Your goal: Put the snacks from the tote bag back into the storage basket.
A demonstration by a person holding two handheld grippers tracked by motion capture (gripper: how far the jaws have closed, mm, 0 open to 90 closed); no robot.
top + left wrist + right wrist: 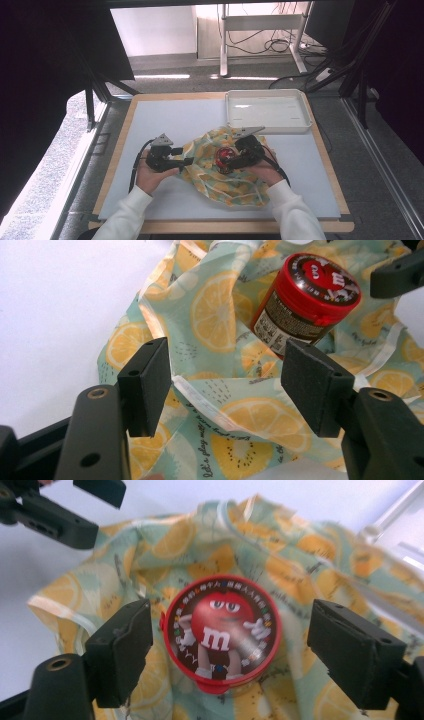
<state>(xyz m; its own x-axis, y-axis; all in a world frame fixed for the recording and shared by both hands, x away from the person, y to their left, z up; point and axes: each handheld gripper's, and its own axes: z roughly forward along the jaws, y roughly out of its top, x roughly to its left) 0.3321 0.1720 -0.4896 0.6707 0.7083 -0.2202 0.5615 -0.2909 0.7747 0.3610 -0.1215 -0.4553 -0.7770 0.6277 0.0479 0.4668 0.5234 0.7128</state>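
So the red-lidded candy tub [222, 632] sat mid-frame on the lemon-print cloth [222, 165], between my right gripper [227, 647]'s jaws, which were wide open and holding nothing. My left gripper [225, 385] was open too, straddling the cloth's hem at lower centre. I'd guess: close slowly and grab the tub's wall under the lid, not the cloth.

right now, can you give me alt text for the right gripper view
A round candy tub with a red lid showing a cartoon red candy character sits on a crumpled lemon-print cloth, framed between the open black jaws of the right gripper. The left gripper shows at top left over the white table.
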